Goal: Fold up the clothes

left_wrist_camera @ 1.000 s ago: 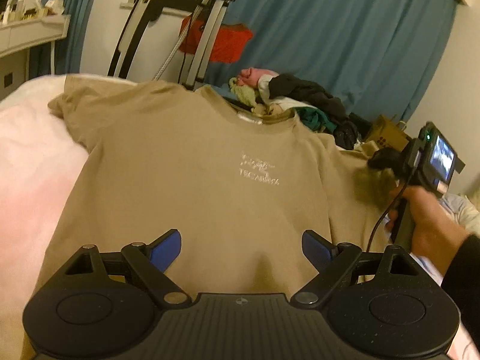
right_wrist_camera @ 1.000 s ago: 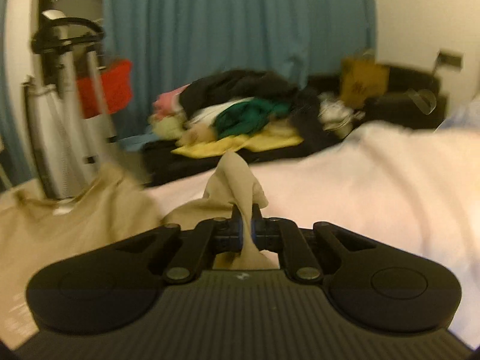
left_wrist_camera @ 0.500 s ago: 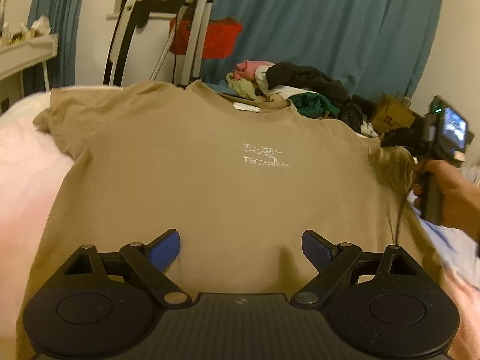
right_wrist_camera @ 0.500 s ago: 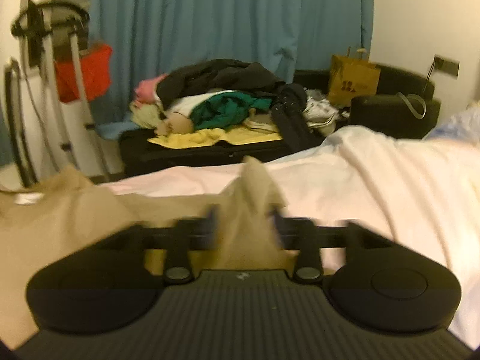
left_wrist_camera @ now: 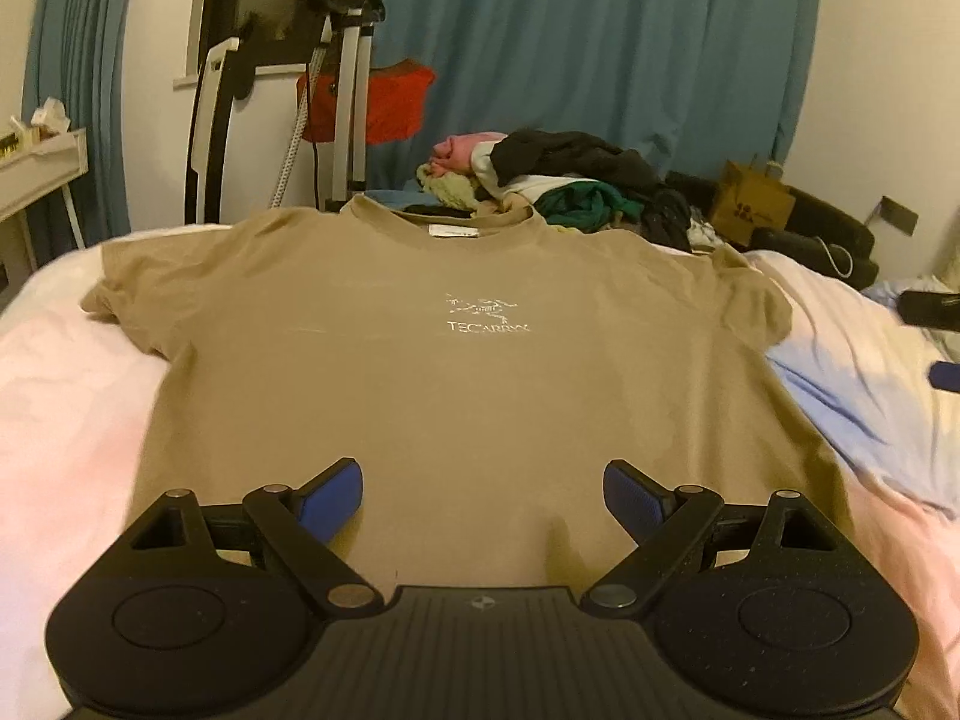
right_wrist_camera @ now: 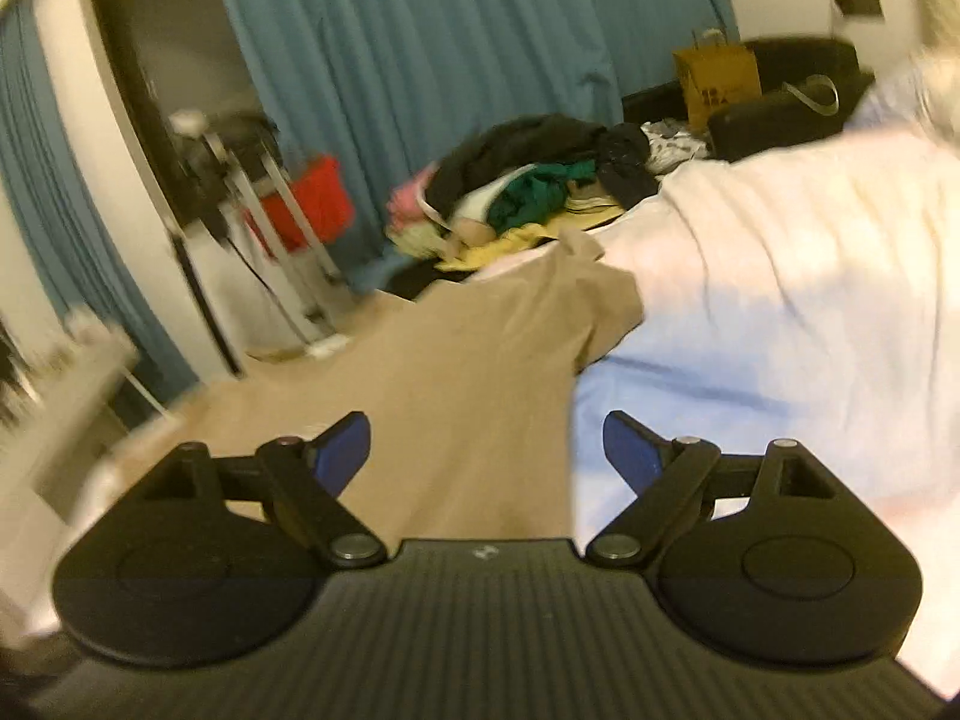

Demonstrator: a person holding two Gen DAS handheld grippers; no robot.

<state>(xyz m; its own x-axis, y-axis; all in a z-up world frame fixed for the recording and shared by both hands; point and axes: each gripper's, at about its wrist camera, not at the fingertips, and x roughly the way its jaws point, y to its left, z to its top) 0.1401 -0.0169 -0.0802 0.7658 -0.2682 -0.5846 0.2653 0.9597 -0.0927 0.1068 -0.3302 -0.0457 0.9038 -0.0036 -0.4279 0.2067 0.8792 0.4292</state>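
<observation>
Tan T-shirt (left_wrist_camera: 468, 372) lies spread flat, front up, on the bed (left_wrist_camera: 66, 396), collar toward the far edge, white logo print mid-chest. Both short sleeves out to the sides; left sleeve a bit bunched at its end, right sleeve lying on the pale pink and blue bedding.

Left tool (left_wrist_camera: 483, 495) hovers above the shirt's lower hem area, blue pads wide apart, nothing between them, no cloth pinched. Shirt fabric shows in the gap below the pads; contact cannot be told.

Right tool (right_wrist_camera: 486, 450) sits over the shirt's right side edge; view is motion-blurred. Its jaws are opening, pads well apart, nothing gripped; shirt edge and light blue sheet show beneath the gap. In the left wrist view only a dark bit and a blue pad of the right tool show at the right border.

Beyond the bed: pile of mixed clothes (left_wrist_camera: 564, 180) (black, green, pink, white, yellow) on a dark surface, teal curtain (left_wrist_camera: 600, 42) behind, brown paper bag (left_wrist_camera: 750, 210) to the right, a metal stand (left_wrist_camera: 342, 90) with a red item (left_wrist_camera: 384, 102) behind it on the left.
</observation>
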